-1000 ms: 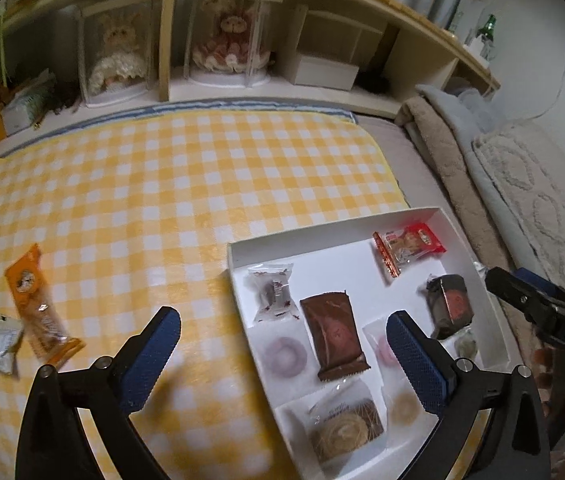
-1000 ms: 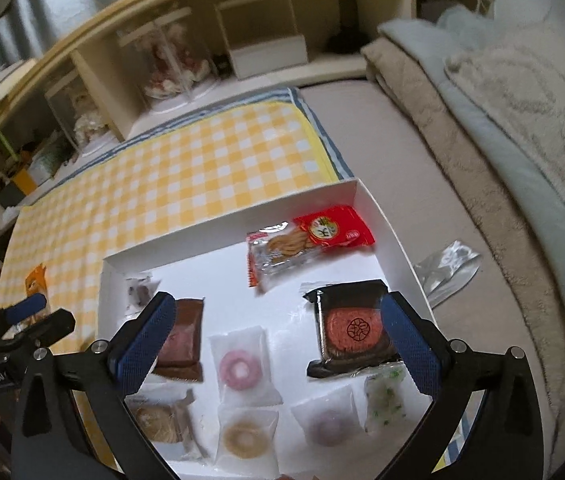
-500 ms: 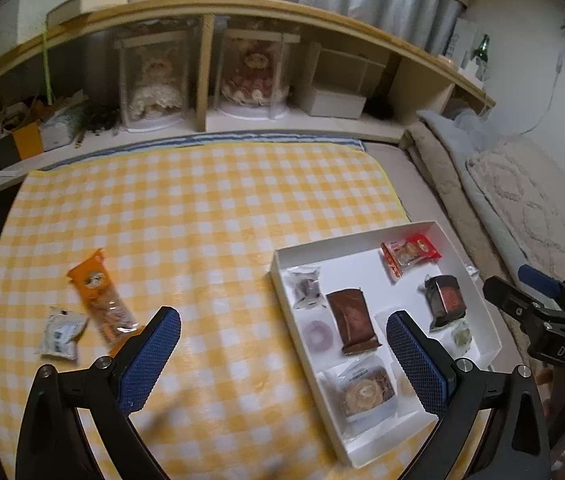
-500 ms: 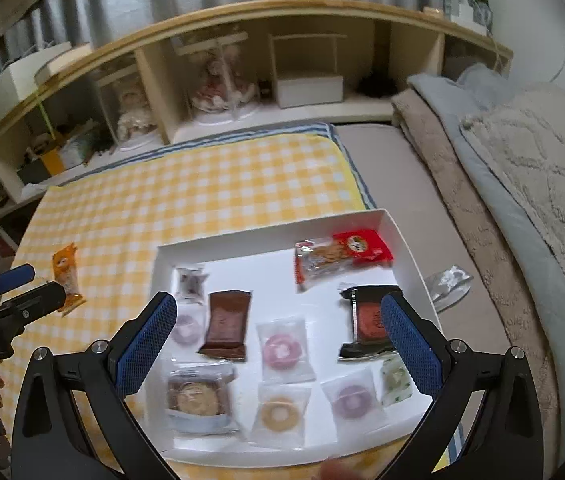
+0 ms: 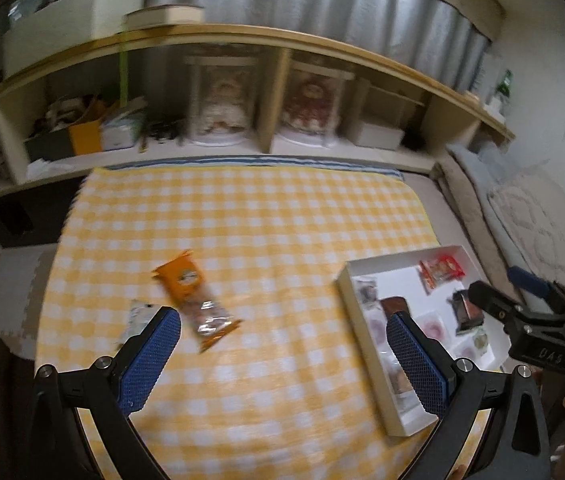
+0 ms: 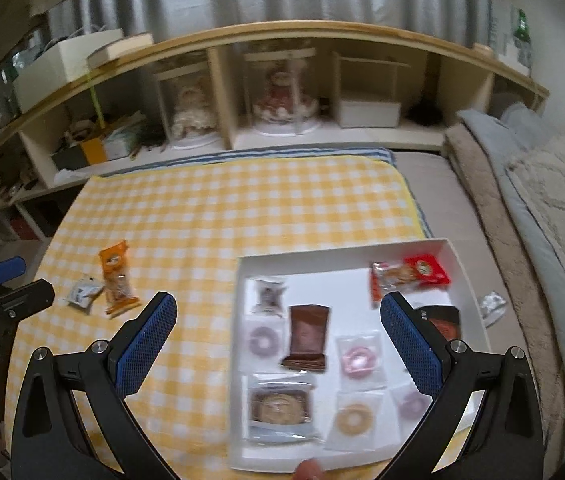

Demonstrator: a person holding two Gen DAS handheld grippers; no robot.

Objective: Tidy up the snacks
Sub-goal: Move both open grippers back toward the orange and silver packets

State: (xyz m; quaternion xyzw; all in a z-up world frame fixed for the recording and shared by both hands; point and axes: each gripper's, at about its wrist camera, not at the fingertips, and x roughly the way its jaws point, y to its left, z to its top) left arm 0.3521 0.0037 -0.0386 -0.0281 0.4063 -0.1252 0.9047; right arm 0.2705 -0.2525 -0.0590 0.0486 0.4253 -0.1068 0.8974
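While both pairs of fingers hang above the checked cloth, the scene reads left to right as follows.

Left gripper [image 5: 282, 344]: fingers spread wide apart, holding nothing, above the yellow checked cloth [image 5: 266, 224].
Small pale packet [image 6: 82, 293]: flat on the cloth at the far left, just beside the orange packet; in the left wrist view the left blue pad partly hides it.
Orange snack packet [image 5: 196, 300]: lies on the cloth, outside the box, well apart from it.
White box [image 6: 238, 320]: shallow, open, on the right part of the cloth, its right edge over the beige bed surface.
Inside the box: a brown wrapped bar [image 6: 308, 336] near the middle, ring-shaped sweets in clear wrappers [image 6: 358, 360] around it, a round cake in a clear pack at the near left corner, a red biscuit packet [image 6: 414, 274] at the far right, a dark packet below that.
Crumpled clear wrapper [image 6: 492, 306]: on the bed just outside the box's right wall.
Right gripper [image 6: 278, 344]: fingers spread wide, empty, above the box.
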